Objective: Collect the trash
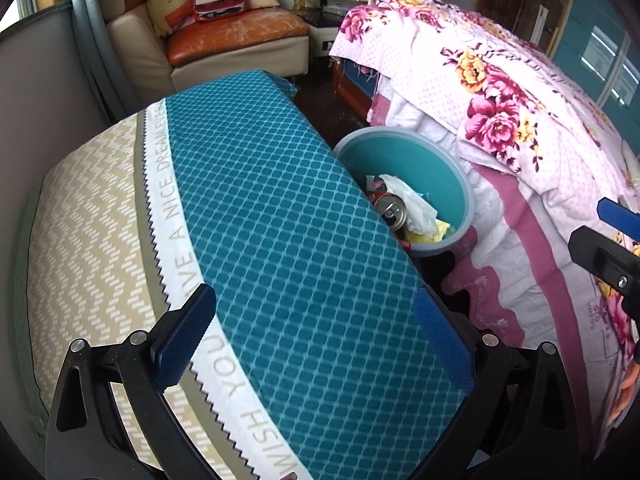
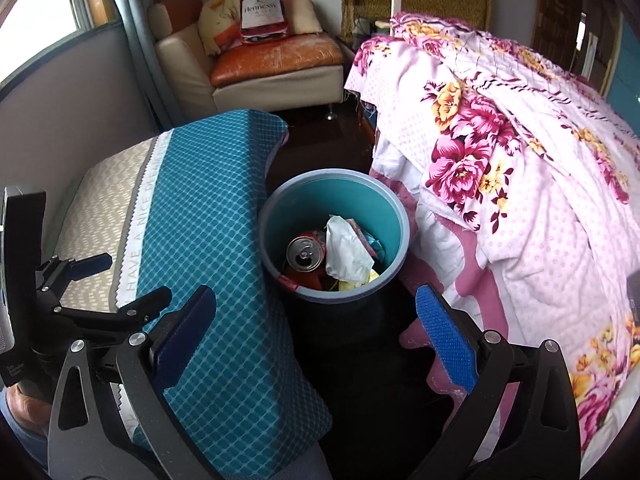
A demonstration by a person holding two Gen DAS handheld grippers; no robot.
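Both tongs, left (image 1: pixel 314 336) and right (image 2: pixel 316 338), stand wide apart and empty. The trash lies in the bin (image 2: pixel 276 196): can (image 2: pixel 306 254), tissue (image 2: pixel 344 252). Risk: a swing clips the adjacent pillow (image 2: pixel 208 216) or bedspread (image 2: pixel 520 184), tipping the bin.

L: black two-finger left gripper with blue textured pads (image 1: pixel 314 332) stood wide open, nothing between pads, angled steeply downward | R: black two-finger right gripper with blue textured pads (image 2: pixel 316 336) likewise wide open, empty, angled downward | person's hand (image 2: pixel 24 404) partly visible at left gripper's handle, grip unclear
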